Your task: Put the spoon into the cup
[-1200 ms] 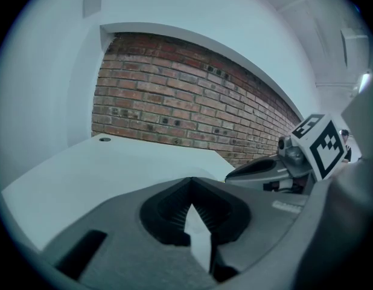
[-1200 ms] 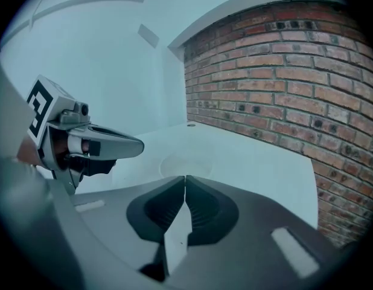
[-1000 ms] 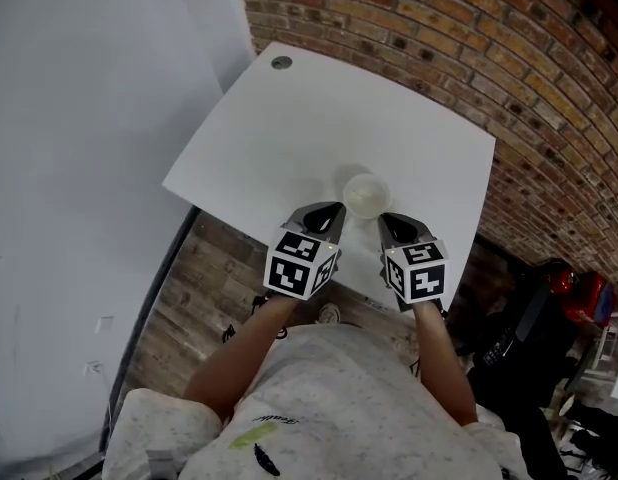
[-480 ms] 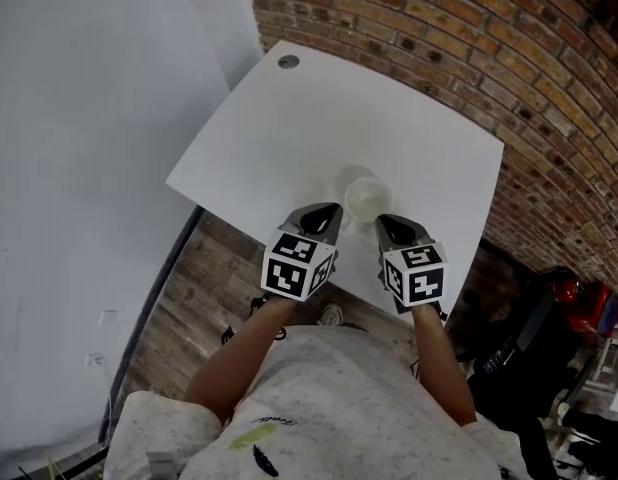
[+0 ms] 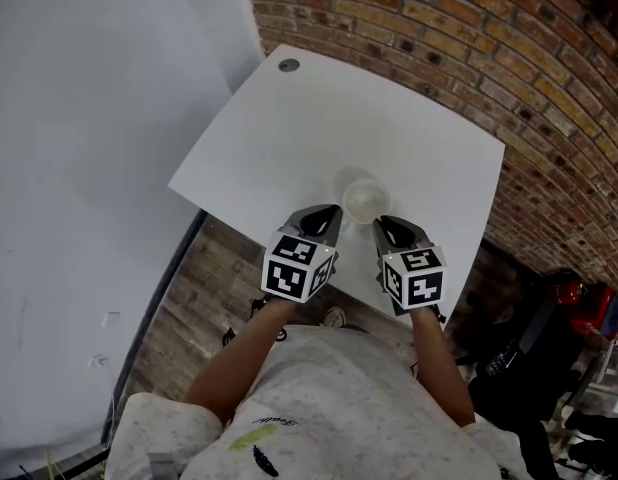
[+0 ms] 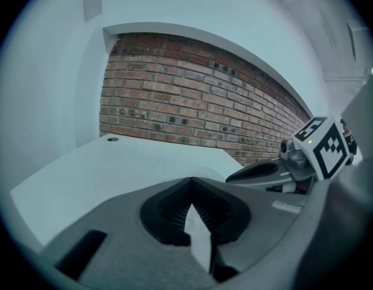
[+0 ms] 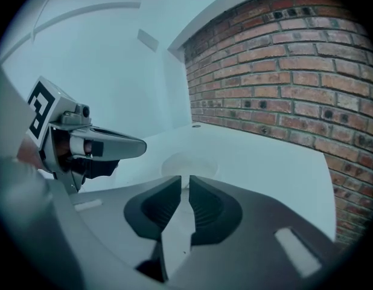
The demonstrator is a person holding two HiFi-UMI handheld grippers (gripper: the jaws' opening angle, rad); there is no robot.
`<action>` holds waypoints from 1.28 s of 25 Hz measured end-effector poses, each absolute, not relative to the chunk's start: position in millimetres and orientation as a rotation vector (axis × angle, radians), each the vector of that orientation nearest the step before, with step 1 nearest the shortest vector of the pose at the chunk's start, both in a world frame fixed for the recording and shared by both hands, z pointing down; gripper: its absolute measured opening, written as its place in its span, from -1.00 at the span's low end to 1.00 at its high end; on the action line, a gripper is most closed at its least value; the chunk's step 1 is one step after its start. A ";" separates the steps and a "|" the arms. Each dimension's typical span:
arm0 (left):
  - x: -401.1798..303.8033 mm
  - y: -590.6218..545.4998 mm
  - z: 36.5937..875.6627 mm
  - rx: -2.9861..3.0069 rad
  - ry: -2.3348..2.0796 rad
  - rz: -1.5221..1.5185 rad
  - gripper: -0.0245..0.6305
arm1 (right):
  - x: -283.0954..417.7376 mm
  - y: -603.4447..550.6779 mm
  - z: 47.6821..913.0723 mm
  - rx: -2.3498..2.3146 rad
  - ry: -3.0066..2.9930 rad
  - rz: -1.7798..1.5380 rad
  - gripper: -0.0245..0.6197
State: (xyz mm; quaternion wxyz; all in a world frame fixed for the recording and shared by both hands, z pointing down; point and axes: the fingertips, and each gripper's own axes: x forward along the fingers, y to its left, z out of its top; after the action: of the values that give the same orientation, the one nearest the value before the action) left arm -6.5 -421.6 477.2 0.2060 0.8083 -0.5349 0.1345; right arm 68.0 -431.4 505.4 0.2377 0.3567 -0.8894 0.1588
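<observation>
- White table [image 5: 289, 138] is carrying the cup [image 5: 366, 199] near your edge; no spoon is showing.
- Your left gripper [image 6: 191, 186], at the cup's 8 o'clock, is sitting pressed together, empty.
- Your right gripper [image 7: 186, 183], at its 5 o'clock, is parting jaws that were touching a second ago, probably readying a grasp.

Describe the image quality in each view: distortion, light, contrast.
Head view: even, soft light; the white cup nearly vanishes against the white table, marked by a faint shadow. Left gripper view: fisheye bows the brick wall, corners vignetted black, bluish cast. Right gripper view: same bowing and cast; the cup is a pale outline.
</observation>
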 end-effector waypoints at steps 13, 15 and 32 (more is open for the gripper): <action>-8.0 -411.4 466.8 2.296 -1.461 0.363 -0.95 | 78.0 -430.6 484.5 1.102 -2.454 0.408 -0.75; -9.9 -407.5 464.5 2.311 -1.446 0.364 -0.95 | 77.4 -427.2 479.4 1.130 -2.452 0.403 -0.75; -23.3 -359.5 448.9 2.435 -1.308 0.366 -0.95 | 66.5 -366.8 439.7 1.346 -2.442 0.369 -0.83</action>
State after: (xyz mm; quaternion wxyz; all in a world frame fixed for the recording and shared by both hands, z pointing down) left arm -23.3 -359.5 448.9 0.1759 0.8597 -0.4618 0.1293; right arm 66.5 -366.8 439.7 0.1635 0.4720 -0.8566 0.1294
